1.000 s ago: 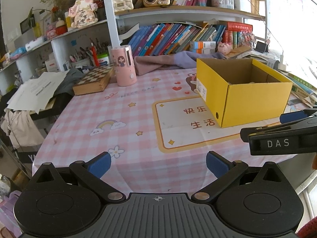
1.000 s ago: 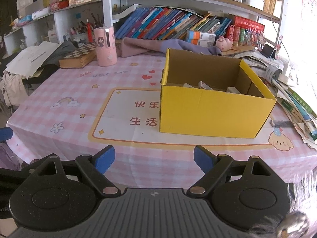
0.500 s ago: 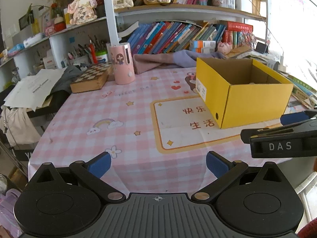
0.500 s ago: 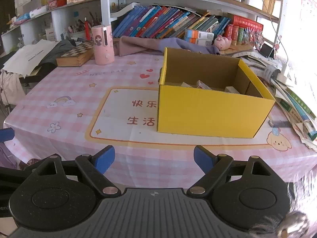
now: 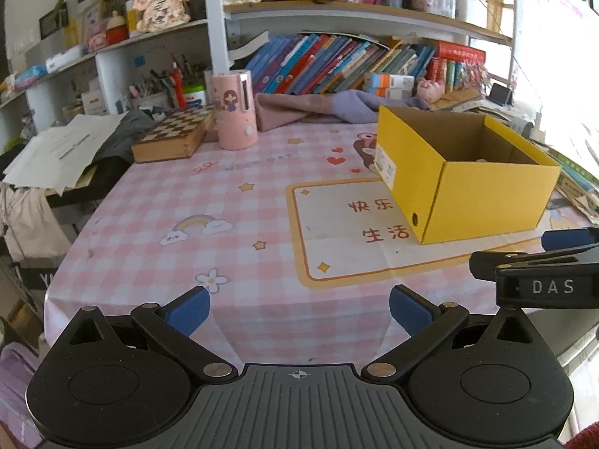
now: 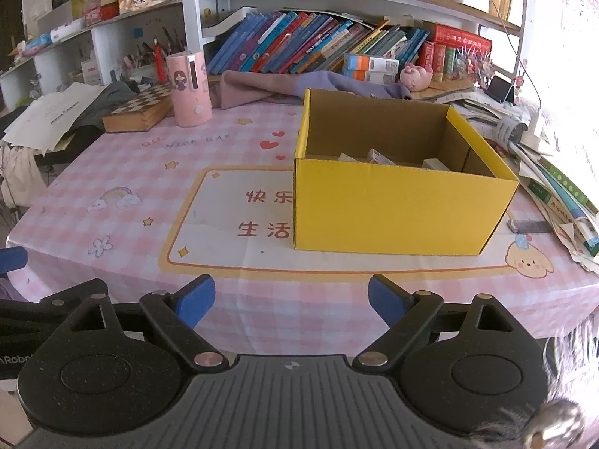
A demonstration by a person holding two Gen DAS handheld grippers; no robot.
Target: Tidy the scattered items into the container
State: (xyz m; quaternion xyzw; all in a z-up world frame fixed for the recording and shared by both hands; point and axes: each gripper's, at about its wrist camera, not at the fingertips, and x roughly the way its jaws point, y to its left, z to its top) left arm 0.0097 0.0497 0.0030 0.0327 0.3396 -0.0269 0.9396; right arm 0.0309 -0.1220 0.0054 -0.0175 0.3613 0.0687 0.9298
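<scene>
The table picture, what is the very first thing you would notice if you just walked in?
The bright yellow box jumps out first: it stands open near the middle of the pink checked tablecloth, with a few small packets lying inside. Behind it to the left stands a pink cup with a cartoon girl, beside a wooden chessboard box. Along the back, a shelf holds a leaning row of colourful books.
</scene>
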